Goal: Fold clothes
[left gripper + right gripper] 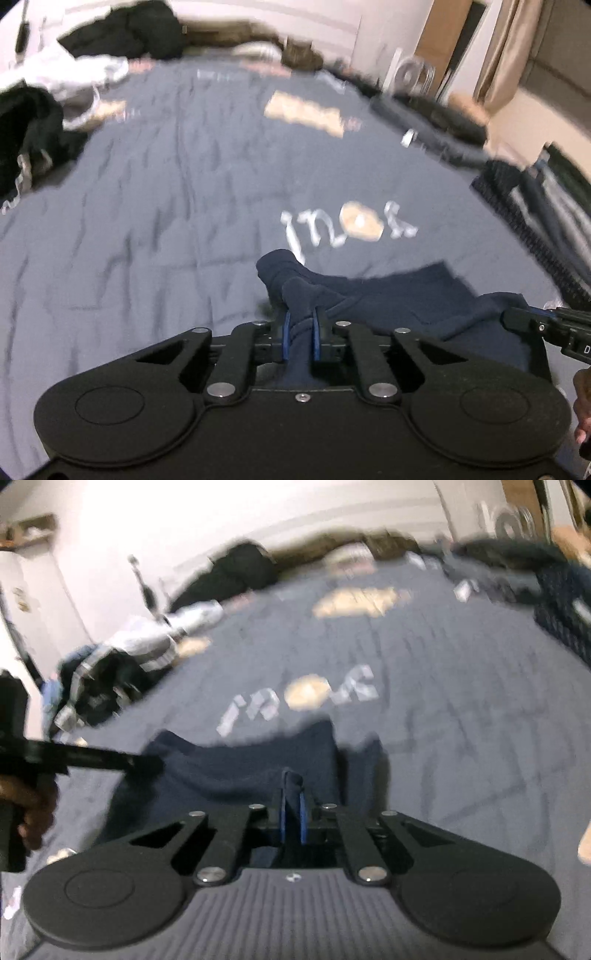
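Navy garment (388,295) bunches between my left gripper (301,325) pads, pinched tight; my right gripper (293,812) clamps another fold of it. Beyond, it lies on the grey-blue bedspread (147,184) near white lettering (347,225).

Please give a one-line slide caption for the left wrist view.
Left gripper shut on navy garment lying on grey-blue bedspread.

Only text I can make out: pale lettering on the grey-blue bedspread (147,206), something like "inot" (347,225), one letter filled tan. Blurred in both views, so could be misread. Tan patches further up are unreadable.
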Available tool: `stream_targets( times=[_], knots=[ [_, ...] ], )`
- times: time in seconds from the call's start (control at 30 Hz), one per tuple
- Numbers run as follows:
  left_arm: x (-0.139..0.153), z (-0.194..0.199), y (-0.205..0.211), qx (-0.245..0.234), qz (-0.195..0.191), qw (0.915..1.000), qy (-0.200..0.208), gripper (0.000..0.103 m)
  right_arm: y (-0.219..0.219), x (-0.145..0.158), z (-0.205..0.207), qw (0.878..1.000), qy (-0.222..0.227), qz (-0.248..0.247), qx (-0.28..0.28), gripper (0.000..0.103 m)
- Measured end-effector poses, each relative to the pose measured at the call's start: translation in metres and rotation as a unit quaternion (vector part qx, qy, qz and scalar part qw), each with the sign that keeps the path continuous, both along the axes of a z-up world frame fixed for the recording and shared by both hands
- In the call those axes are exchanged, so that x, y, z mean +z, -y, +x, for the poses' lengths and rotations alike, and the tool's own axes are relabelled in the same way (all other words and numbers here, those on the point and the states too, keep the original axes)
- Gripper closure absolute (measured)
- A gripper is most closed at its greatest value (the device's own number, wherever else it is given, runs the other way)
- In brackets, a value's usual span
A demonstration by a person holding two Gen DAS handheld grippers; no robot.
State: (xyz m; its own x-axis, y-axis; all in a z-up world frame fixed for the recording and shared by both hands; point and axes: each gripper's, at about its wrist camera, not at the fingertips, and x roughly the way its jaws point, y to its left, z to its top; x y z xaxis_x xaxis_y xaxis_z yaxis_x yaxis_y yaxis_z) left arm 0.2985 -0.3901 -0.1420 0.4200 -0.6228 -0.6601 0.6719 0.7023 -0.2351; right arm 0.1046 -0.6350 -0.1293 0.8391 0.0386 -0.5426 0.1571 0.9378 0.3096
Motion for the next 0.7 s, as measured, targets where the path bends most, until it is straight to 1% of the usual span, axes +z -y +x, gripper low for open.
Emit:
stream_targets(
  times=[0.03, 0.07, 0.1, 0.13, 0.17, 0.2, 0.23, 0.27, 0.3, 0.33, 0.37, 0.4, 0.43, 0.47, 0.5, 0.57, 0.6, 0.63, 0.7],
  knots=[
    [0.002, -0.001, -0.001, 0.003, -0.006, 0.9999, 0.009, 0.092, -0.002, 0.005, -0.002, 1.000, 0.018, -0.006, 0.002, 0.097],
    [0.000, 0.000, 0.002, 0.007, -0.002, 0.9999, 0.015, 0.091, -0.004, 0.009, -0.005, 0.999, 0.035, -0.014, 0.003, 0.097],
    [-0.003, 0.002, 0.006, 0.010, 0.006, 0.9998, 0.018, 0.087, -0.006, 0.012, -0.006, 0.998, 0.049, -0.028, 0.002, 0.097],
    [-0.010, 0.006, 0.012, 0.012, 0.026, 0.9995, 0.012, 0.081, -0.009, 0.011, -0.005, 0.998, 0.047, -0.046, 0.000, 0.096],
    [-0.017, 0.009, 0.017, 0.016, 0.044, 0.9989, 0.004, 0.071, -0.012, 0.008, -0.002, 0.997, 0.034, -0.065, -0.002, 0.093],
    [-0.017, 0.008, 0.016, 0.027, 0.049, 0.9984, 0.006, 0.066, -0.013, 0.003, 0.003, 0.997, 0.008, -0.076, -0.005, 0.093],
    [-0.018, 0.008, 0.016, 0.038, 0.054, 0.9978, 0.007, 0.059, -0.012, -0.005, 0.008, 0.996, -0.030, -0.080, -0.008, 0.093],
    [-0.016, 0.006, 0.013, 0.048, 0.053, 0.9974, 0.009, 0.056, -0.010, -0.011, 0.011, 0.995, -0.056, -0.078, -0.011, 0.092],
    [-0.010, 0.000, 0.006, 0.057, 0.041, 0.9975, 0.009, 0.054, -0.006, -0.013, 0.011, 0.995, -0.067, -0.072, -0.012, 0.090],
    [-0.003, -0.006, -0.001, 0.063, 0.030, 0.9975, 0.010, 0.048, 0.000, -0.011, 0.009, 0.996, -0.070, -0.061, -0.014, 0.087],
    [0.004, -0.016, -0.010, 0.064, 0.024, 0.9976, 0.008, 0.047, 0.005, -0.006, 0.007, 0.996, -0.071, -0.049, -0.016, 0.081],
    [0.011, -0.027, -0.019, 0.067, 0.018, 0.9975, 0.006, 0.047, 0.011, -0.003, 0.006, 0.997, -0.072, -0.034, -0.018, 0.079],
    [0.015, -0.040, -0.030, 0.077, 0.010, 0.9970, 0.001, 0.043, 0.017, -0.001, 0.004, 0.997, -0.074, -0.017, -0.020, 0.076],
    [0.019, -0.054, -0.040, 0.086, 0.002, 0.9963, -0.004, 0.035, 0.023, 0.002, 0.003, 0.997, -0.076, 0.001, -0.023, 0.075],
    [0.022, -0.068, -0.050, 0.097, -0.009, 0.9952, -0.011, 0.033, 0.029, 0.004, 0.001, 0.996, -0.078, 0.018, -0.025, 0.073],
    [0.023, -0.101, -0.073, 0.123, -0.042, 0.9907, -0.040, 0.032, 0.039, 0.003, -0.001, 0.995, -0.083, 0.046, -0.030, 0.065],
    [0.022, -0.118, -0.084, 0.134, -0.060, 0.9873, -0.059, 0.032, 0.044, 0.002, -0.003, 0.994, -0.086, 0.058, -0.033, 0.062],
    [0.021, -0.137, -0.094, 0.144, -0.081, 0.9832, -0.078, 0.031, 0.047, 0.001, -0.005, 0.993, -0.091, 0.067, -0.037, 0.059],
    [0.013, -0.167, -0.108, 0.162, -0.116, 0.9732, -0.115, 0.031, 0.053, -0.002, -0.010, 0.992, -0.094, 0.079, -0.042, 0.057]
  ],
)
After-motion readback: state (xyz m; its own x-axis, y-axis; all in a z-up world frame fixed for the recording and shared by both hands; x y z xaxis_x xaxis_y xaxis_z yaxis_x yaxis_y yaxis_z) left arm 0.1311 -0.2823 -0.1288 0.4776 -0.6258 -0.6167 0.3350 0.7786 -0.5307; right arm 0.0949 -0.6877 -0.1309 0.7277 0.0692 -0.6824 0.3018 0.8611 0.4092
